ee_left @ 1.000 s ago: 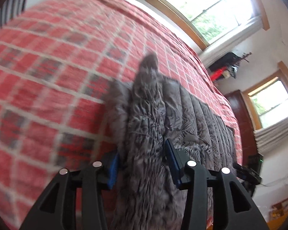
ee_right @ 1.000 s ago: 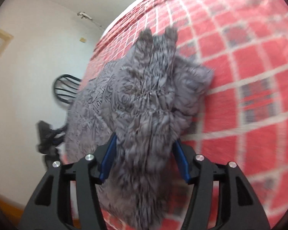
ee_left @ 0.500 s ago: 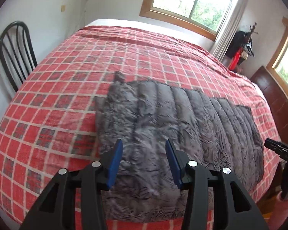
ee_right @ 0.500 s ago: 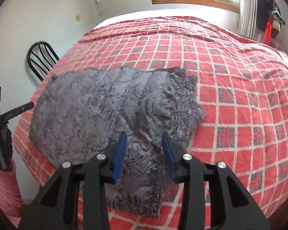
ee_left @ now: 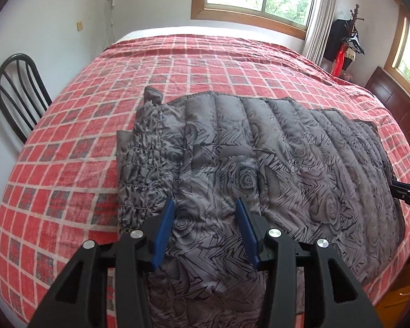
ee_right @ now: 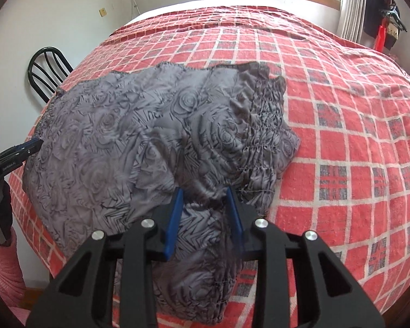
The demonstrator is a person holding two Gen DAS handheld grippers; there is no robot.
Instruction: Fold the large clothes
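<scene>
Left wrist view: you look down over the bed [ee_left: 95, 104], its red check cover filling most of the frame
Bed: it carries the garment [ee_left: 273, 158], which lies flat across the near half, close to the near edge
Garment: grey rose-print cloth with long stitched channels; a gathered band [ee_left: 143, 158] at your left end and another [ee_right: 262, 125] at your right end
Done so far: I judge one lengthwise fold is laid, since a second layer's edge peeps out along the far right side; both gathered ends lie roughly squared
Left to do: by my reading, at least one more fold across, bringing one end over the other, then smoothing
Left gripper [ee_left: 205, 232]: spread, pads clear of the cloth, which passes under the gap; you pinch nothing
Right gripper [ee_right: 205, 216]: jaws closing, with a raised bunch of the near hem between the pads; whether they already press it you cannot tell from this view
Sleeve [ee_right: 2, 262]: pink, at the bed's left edge in the right wrist view
Chair [ee_left: 16, 95]: black, beside the bed, well apart from the garment
Containers: none in either view; nothing to report inside any
</scene>
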